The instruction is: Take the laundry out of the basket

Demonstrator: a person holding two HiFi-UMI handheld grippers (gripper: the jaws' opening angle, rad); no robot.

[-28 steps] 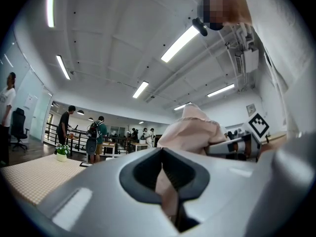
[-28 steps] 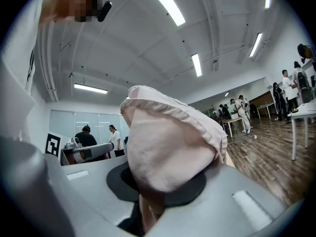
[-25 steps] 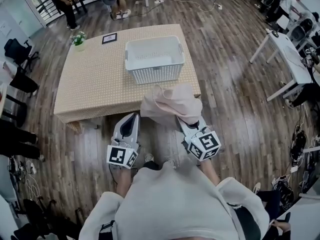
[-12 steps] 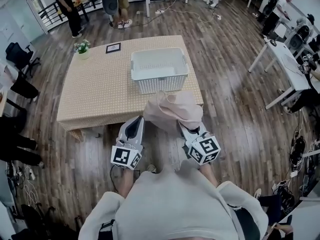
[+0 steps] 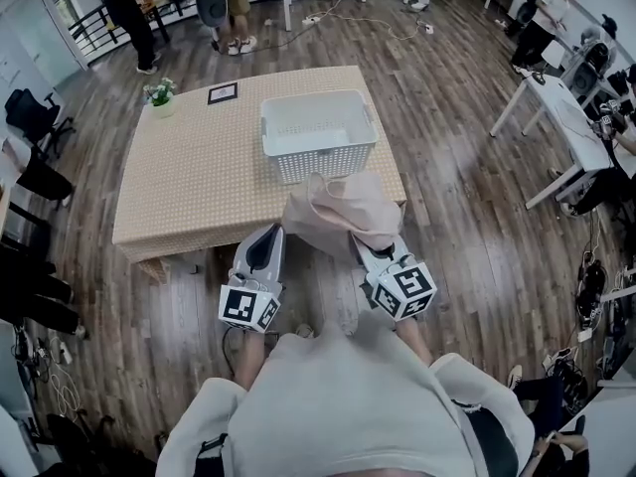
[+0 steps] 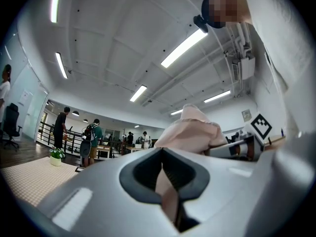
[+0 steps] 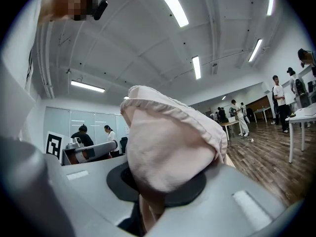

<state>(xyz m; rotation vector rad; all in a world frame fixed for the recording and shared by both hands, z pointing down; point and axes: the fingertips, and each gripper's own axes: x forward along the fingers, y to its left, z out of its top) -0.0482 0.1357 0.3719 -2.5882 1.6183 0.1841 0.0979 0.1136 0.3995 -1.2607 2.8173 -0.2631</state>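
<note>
A pale pink garment [image 5: 338,210] hangs bunched above the table's near edge, held between both grippers. My left gripper [image 5: 272,235] is shut on a fold of the garment [image 6: 169,195], and the bulk of the cloth [image 6: 193,131] rises beyond it. My right gripper [image 5: 362,243] is shut on the garment [image 7: 168,152], which billows over its jaws. The white laundry basket [image 5: 318,135] stands on the table behind the garment, and I see nothing inside it.
The table [image 5: 189,187] has a beige checked cloth. A small potted plant [image 5: 157,95] and a framed card [image 5: 222,93] sit at its far left. White desks [image 5: 556,117] stand to the right, and people stand at the back of the room.
Both grippers keep their hold on the pink garment at about the same spot. The head view has shifted slightly, so the table sits a little lower in it.
</note>
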